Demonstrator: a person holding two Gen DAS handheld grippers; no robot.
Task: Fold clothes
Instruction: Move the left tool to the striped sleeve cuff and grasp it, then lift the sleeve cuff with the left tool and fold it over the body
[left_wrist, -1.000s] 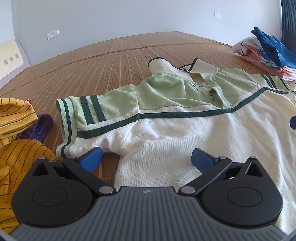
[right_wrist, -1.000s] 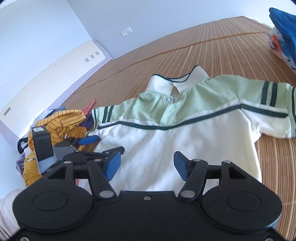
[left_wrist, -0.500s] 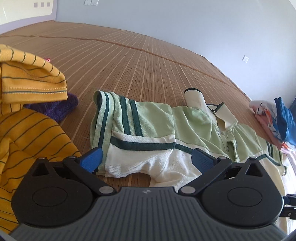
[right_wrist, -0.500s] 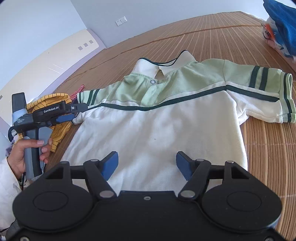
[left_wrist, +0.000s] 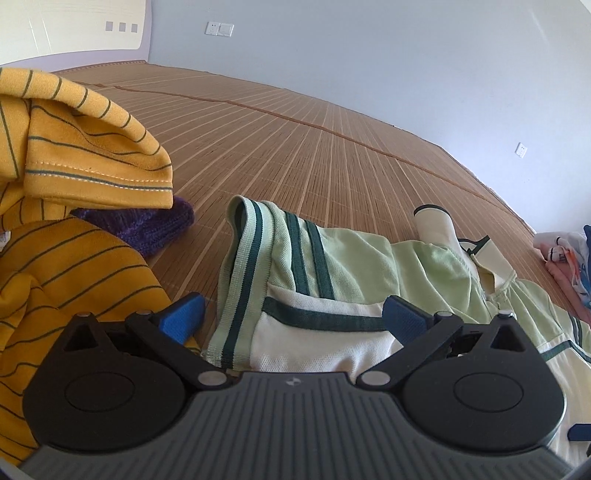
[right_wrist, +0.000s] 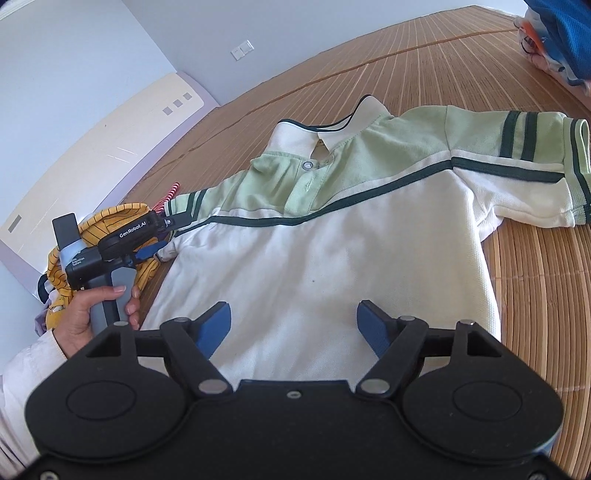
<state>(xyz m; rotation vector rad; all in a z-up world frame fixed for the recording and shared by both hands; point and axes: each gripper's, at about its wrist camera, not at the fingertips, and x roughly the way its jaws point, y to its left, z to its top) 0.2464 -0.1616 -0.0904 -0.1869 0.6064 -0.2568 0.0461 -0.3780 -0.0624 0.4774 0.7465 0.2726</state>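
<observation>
Polo shirt (right_wrist: 332, 258) lies spread face up on the bamboo mat (right_wrist: 535, 277), collar at the far end. Right gripper (right_wrist: 293, 325) hovers over its near hem, fingers apart, holding nothing. Left gripper (left_wrist: 293, 317), fingers apart, straddles the left sleeve (left_wrist: 266, 266). Yellow striped garment (left_wrist: 74, 155) lies left.

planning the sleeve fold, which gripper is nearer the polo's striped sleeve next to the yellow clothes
Left. The left gripper is open right at that striped sleeve, the cuff between its fingers. The right gripper hovers open over the polo shirt's lower body.
</observation>
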